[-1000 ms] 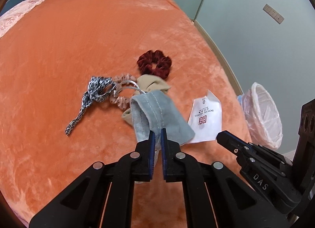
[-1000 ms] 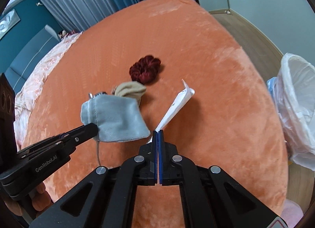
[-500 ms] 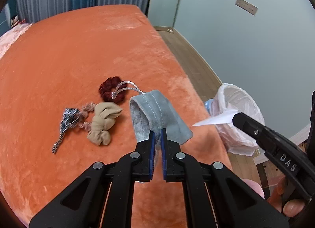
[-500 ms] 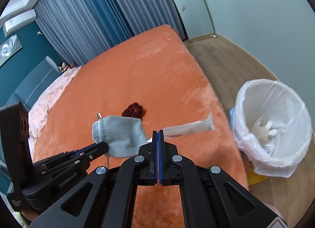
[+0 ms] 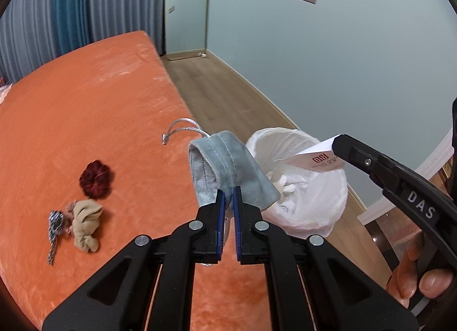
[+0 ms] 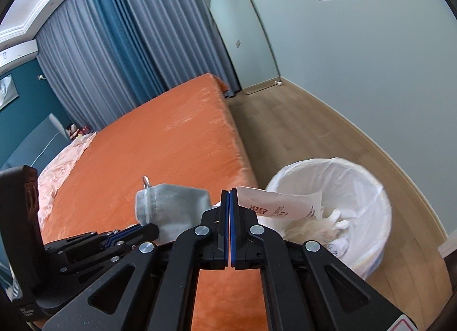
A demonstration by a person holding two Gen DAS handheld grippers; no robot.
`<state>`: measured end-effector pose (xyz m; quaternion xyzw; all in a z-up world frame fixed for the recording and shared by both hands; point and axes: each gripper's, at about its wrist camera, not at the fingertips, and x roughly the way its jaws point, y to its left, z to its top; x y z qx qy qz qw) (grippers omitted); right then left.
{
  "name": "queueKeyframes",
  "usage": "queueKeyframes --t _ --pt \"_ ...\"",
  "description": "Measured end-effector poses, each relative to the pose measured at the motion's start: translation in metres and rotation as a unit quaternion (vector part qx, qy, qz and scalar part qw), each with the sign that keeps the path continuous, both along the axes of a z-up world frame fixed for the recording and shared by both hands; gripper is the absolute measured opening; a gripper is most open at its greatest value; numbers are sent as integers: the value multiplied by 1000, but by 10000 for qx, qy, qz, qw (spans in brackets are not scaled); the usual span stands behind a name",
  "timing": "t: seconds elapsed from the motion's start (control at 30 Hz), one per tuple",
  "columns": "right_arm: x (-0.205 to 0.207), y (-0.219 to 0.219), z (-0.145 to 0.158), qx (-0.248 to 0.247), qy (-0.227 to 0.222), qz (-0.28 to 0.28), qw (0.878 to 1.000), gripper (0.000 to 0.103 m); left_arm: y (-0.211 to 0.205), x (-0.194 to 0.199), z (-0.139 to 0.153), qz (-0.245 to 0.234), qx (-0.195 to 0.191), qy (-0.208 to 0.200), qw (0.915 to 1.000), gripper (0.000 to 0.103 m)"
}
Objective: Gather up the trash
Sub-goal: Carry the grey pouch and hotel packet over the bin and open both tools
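— Tongs first, left wrist view: how do the left tongs point(image 5: 227, 196) stand?

— Clamped on the grey velvet pouch point(image 5: 225, 171). Its lower edge is pinched between the blue pads, its open mouth points up and away, and its silver drawstring point(image 5: 182, 129) trails out over the orange bed point(image 5: 85, 108). The pouch hangs in front of the near left rim of the white-lined bin point(image 5: 300, 185), which stands on the floor just beside the bed's edge.

— And the other pair from there?

— The right tongs point(image 5: 340, 142) come in from the right, gripping a white paper packet point(image 5: 317, 156) with a red mark. The packet's free end points left, over the bin's mouth.

— Anything on the bed?

— A dark red scrunchie point(image 5: 95, 179), a beige cloth knot point(image 5: 85, 224) and a patterned tie point(image 5: 55, 224), all well apart from both pairs.

— Right wrist view?

— The right tongs point(image 6: 229, 202) are pressed closed on the packet point(image 6: 282, 202), whose long axis runs right from the pads, out across the bin's point(image 6: 360, 182) opening, above crumpled white waste. The left tongs point(image 6: 151, 229) hold the pouch point(image 6: 174, 202) lower left, over the bed's edge.

— So which goes first?

— I'd judge the packet; it is already above the opening, while the pouch needs carrying further right.
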<state>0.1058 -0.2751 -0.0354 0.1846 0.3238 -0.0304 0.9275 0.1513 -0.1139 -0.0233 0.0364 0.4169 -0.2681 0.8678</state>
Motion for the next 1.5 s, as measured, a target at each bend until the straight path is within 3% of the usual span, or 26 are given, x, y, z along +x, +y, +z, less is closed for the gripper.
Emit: queueKeyframes --t 0.47,0.67,1.13,1.23,1.3,1.33,1.5 --pt "-11 -77 -22 85 237 -467 9986 1 -97 2 -3 -665 163 -106 9976 6" --pt "-9 -84 -25 19 345 -549 9979 8 -116 3 -9 -777 235 -66 9967 6" --pt "-21 -101 -29 -1 439 -776 9960 8 -147 5 -18 -976 325 52 9947 7" --pt "-22 -105 -30 14 433 -832 9956 8 -152 7 -20 -955 327 69 9949 13" --pt "-22 -104 -29 16 438 -850 9954 8 -153 7 -21 -924 320 49 9952 38" --pt "-23 -104 -28 16 441 -852 9954 8 -153 6 -20 -881 318 9 9956 42" --pt "-24 -99 -30 -8 467 -831 9954 8 -149 4 -20 -860 311 -39 9958 44"
